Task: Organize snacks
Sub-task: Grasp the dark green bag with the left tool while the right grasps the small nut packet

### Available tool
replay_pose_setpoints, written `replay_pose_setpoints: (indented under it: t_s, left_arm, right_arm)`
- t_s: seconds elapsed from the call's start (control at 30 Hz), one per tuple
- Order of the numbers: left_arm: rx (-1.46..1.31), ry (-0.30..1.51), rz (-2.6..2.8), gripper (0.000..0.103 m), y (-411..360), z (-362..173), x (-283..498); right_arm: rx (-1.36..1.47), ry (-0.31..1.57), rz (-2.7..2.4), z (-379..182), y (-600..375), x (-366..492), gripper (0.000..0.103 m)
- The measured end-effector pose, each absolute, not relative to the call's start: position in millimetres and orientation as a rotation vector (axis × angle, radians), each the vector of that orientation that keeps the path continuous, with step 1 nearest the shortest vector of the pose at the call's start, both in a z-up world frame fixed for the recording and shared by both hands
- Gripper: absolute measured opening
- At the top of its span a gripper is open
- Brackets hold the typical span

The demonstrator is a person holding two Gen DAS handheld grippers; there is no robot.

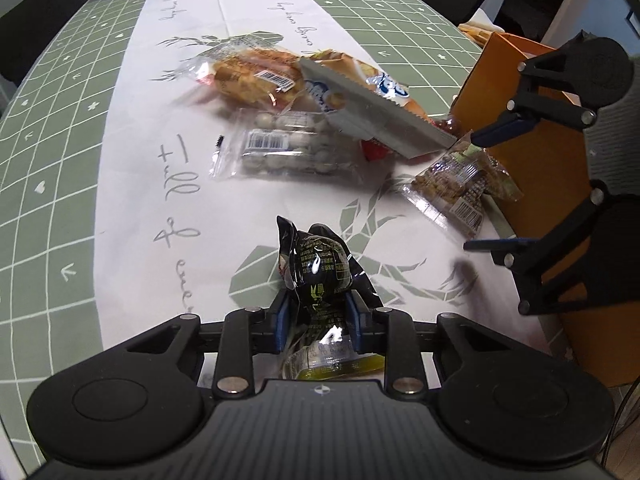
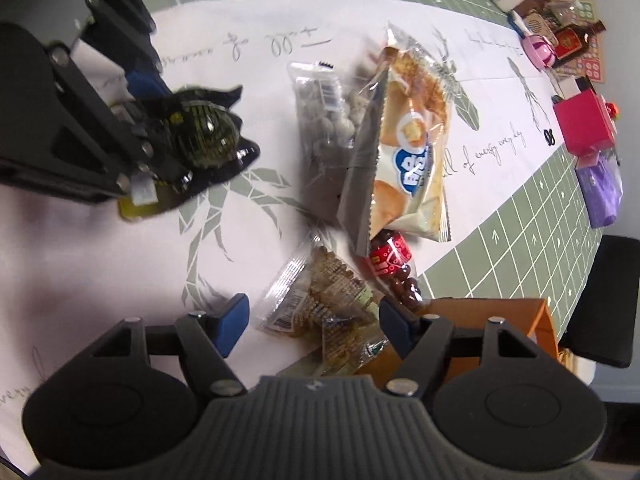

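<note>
Black glossy snack packet [image 1: 320, 280], round and bulging, with yellow-green print: pinched between the blue pads of the left gripper [image 1: 318, 320], whose two sides press against its flanks; its lower end trails a yellow strip toward the camera. In the right wrist view the same packet [image 2: 204, 132] sits just above the white cloth.

Landmark: orange cardboard box [image 1: 516, 120], standing at the edge of the surface [image 1: 52, 128], a green grid-patterned cover with a white printed runner along its middle.

Items relative to the box:
- Right gripper [image 1: 476, 192]: just beside the box wall, fingers spread wide, holding nothing; in its own view [image 2: 312, 320] the spread pads flank the nut packet.
- Clear packet of brown nuts [image 1: 456, 184], barcode label showing: touching the foot of the box, lying flat.
- Small red packet of dark round sweets [image 2: 394, 268]: near the box, partly under the bread bag.
- Bread bag [image 2: 408, 160], white and orange with a blue logo and a grey serrated seal edge: farther from the box, lying over the pile.
- Clear packet of pale grey balls [image 1: 280, 144]: beyond the bread bag from the box, flat on the runner.
- Clear wrapped pastry [image 1: 252, 76], barcode sticker on top: farthest of the pile from the box.
</note>
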State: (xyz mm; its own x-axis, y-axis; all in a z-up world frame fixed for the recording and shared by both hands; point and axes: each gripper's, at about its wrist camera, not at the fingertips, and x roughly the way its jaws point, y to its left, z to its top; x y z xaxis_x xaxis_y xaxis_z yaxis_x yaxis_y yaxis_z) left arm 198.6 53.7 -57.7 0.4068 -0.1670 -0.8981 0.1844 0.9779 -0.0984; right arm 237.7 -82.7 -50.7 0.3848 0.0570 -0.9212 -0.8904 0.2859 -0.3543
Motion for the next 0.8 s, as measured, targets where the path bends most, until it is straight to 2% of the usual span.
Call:
replay_pose_setpoints:
  t_s: [0.17, 0.2, 0.27, 0.33, 0.37, 0.43, 0.67, 0.7, 0.77, 0.8]
  left_arm:
    - [0.022, 1.134, -0.180, 0.028, 57, -57, 186]
    - [0.024, 1.134, -0.181, 0.027, 57, -57, 184]
    - [0.023, 1.136, -0.187, 0.027, 58, -57, 180]
    - [0.016, 1.136, -0.194, 0.027, 58, -57, 176]
    - [0.012, 1.136, -0.196, 0.027, 58, -57, 175]
    - [0.006, 1.134, -0.204, 0.027, 59, -57, 172]
    - [0.010, 1.138, -0.219, 0.027, 61, -55, 164]
    - [0.010, 1.139, -0.221, 0.027, 61, -55, 164]
    - [0.003, 1.144, -0.224, 0.027, 62, -55, 164]
    - [-0.005, 1.146, -0.227, 0.027, 62, -55, 164]
  right_arm:
    - [-1.168, 0.981, 0.759, -63, -78, 236, 0.073]
    - [-1.160, 0.983, 0.757, -62, -78, 235, 0.069]
    - [-1.148, 0.975, 0.748, -58, -76, 234, 0.057]
    - [-1.123, 0.982, 0.757, -55, -74, 231, 0.034]
    - [-1.101, 0.992, 0.765, -53, -72, 229, 0.029]
    - [-1.035, 1.036, 0.792, -50, -69, 226, 0.001]
    - [-0.988, 1.050, 0.890, -44, -62, 196, 0.000]
    - [-1.010, 1.026, 0.892, -40, -62, 193, 0.004]
    - [-1.024, 1.026, 0.876, -33, -65, 194, 0.025]
    - [-1.009, 1.039, 0.850, -28, -68, 200, 0.041]
